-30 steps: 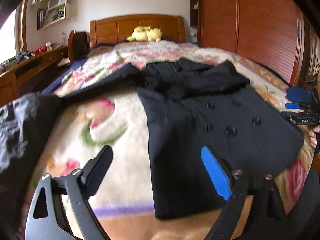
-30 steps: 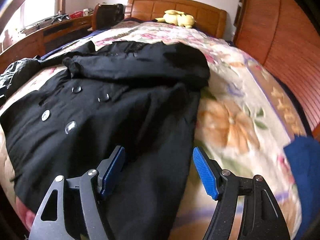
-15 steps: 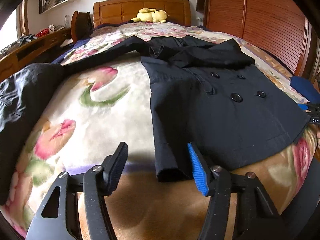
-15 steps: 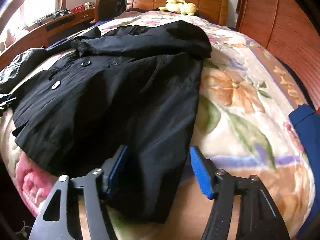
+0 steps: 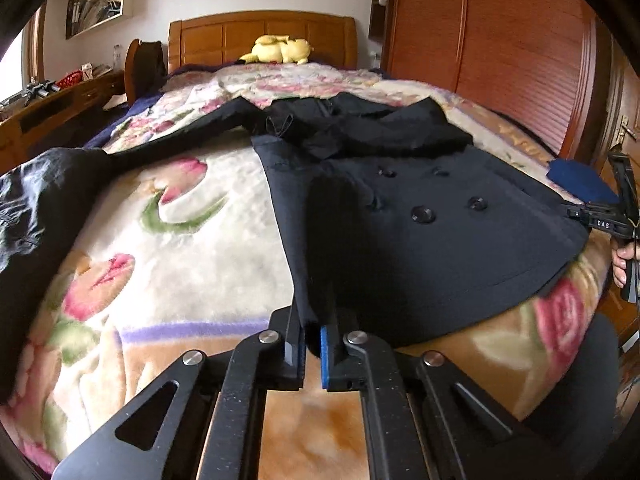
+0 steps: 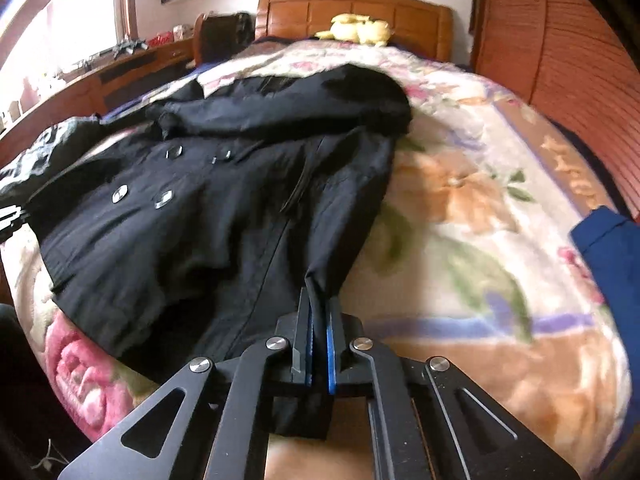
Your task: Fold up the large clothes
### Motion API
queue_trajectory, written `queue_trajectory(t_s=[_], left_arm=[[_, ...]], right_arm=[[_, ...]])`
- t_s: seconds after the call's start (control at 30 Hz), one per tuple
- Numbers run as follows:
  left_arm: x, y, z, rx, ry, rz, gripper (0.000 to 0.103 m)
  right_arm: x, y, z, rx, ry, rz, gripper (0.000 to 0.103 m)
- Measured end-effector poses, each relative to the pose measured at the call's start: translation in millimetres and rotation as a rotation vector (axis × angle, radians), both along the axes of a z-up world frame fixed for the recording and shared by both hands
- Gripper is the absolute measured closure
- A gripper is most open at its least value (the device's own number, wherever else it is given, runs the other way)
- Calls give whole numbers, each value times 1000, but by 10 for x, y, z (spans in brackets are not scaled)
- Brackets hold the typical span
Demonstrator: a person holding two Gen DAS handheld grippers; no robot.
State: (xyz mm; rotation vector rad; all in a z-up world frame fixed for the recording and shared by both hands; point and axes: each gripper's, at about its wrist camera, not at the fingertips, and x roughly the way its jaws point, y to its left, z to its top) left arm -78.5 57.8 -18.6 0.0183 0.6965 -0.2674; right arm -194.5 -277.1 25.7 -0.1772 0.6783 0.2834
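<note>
I am pinching the coat (image 5: 420, 240) with both tongs. My left gripper (image 5: 311, 344) is closing its two fingers on the coat's bottom hem at one corner, and the dark cloth is running up from between the blue pad and the black one. My right gripper (image 6: 319, 344) is clamping the hem at the other corner, with a fold of the cloth hanging down between its blue pads and a strip of it rising from the tips toward the coat's body.

The coat is lying front up on the bed's floral blanket (image 5: 168, 240), its hem toward me at the foot and its collar toward the headboard (image 5: 262, 36). Two rows of buttons (image 5: 423, 214) are showing on its front. One sleeve is stretching out to the side across the blanket, toward a second dark garment (image 5: 28, 208) that is lying bunched at the bed's edge. In the left view my right gripper is showing at the far edge of the hem, with my fingers (image 5: 619, 256) wrapping its handle.

A yellow plush toy (image 6: 356, 30) is resting against the headboard. A blue cloth (image 6: 608, 256) is lying on the blanket near the wardrobe (image 5: 500, 40), well apart from the coat.
</note>
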Motion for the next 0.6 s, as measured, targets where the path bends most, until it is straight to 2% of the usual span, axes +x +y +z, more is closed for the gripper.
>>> queue_trajectory(t_s=[0.27,0.5,0.6], left_arm=[[-449,-72,157,-14,-20,-40,98],[-676,-74,149,10,-13,-32,98],[-654,-29,156,-7,-9,-29,90]], right_arm=[[-392,-210,206,-5,-51,0,100],[-612,-318,240,-15,-34,16,100],[-585,-301,274,-31,-41,-3,100]])
